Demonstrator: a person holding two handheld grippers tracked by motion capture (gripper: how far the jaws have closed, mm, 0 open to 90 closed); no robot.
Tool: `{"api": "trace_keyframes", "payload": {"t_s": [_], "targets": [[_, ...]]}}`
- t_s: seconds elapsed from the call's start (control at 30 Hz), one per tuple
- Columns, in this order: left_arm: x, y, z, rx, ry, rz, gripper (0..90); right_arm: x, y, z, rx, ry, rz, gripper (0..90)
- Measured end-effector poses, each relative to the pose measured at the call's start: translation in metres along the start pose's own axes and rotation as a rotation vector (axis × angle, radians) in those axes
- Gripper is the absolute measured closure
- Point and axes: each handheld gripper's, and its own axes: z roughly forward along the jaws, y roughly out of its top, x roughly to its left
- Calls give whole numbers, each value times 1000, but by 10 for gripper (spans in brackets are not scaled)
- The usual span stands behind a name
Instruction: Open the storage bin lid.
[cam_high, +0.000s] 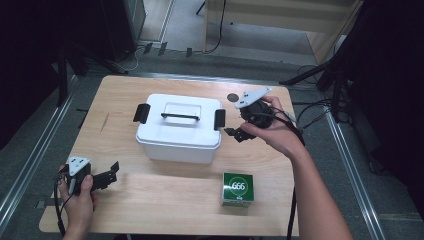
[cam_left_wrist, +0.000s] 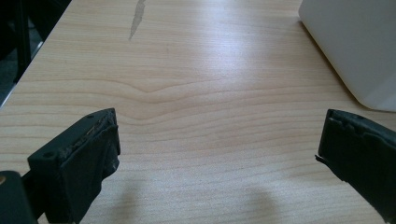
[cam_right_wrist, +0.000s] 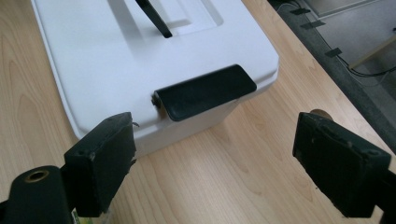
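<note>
On the table (cam_high: 150, 190), a white storage box (cam_high: 179, 131) is sitting near the middle, its lid on, with a black carrying handle (cam_high: 180, 116) lying across the recessed top and a black latch at each short end. The right gripper (cam_high: 239, 134) is hovering just beside the box's right end, held in the person's right hand (cam_high: 272, 131), with its jaws pointing at the right latch (cam_high: 219, 119). In the right gripper view, that latch (cam_right_wrist: 205, 96) is lying flat against the edge of the lid, between and beyond the two black jaws; the jaws are standing wide apart, with nothing between the pads and nothing in their hold, and they are not touching the box. The left latch (cam_high: 141, 113) is sitting at the far end of the box from it.

The left gripper (cam_high: 111, 172) is resting low at the table's near left corner, in the person's left hand (cam_high: 79, 197), well apart from the box. In the left gripper view its jaws are gaping wide over bare wood, holding nothing, with a corner of the white box (cam_left_wrist: 355, 46) showing at the upper right.

A small green carton (cam_high: 238, 189) marked 666 is standing near the front edge of the table, in front of the box's right end and apart from it. A dark round spot (cam_high: 232, 97) is lying on the table behind the right gripper.
</note>
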Motion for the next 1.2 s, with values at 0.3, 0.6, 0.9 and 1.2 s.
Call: {"api": "trace_keyframes", "payload": {"t_s": [0.3, 0.6, 0.9, 1.2], "targets": [[0, 0, 0, 2, -8, 5, 0, -1, 32, 16, 45, 95, -85, 188], [0, 0, 1, 5, -9, 5, 0, 9, 59, 34, 114, 99, -168, 370], [0, 1, 1, 9, -13, 3, 0, 18, 77, 44, 129, 131, -209, 576], [0, 1, 1, 11, -13, 3, 0, 24, 92, 51, 154, 182, -231, 662]]}}
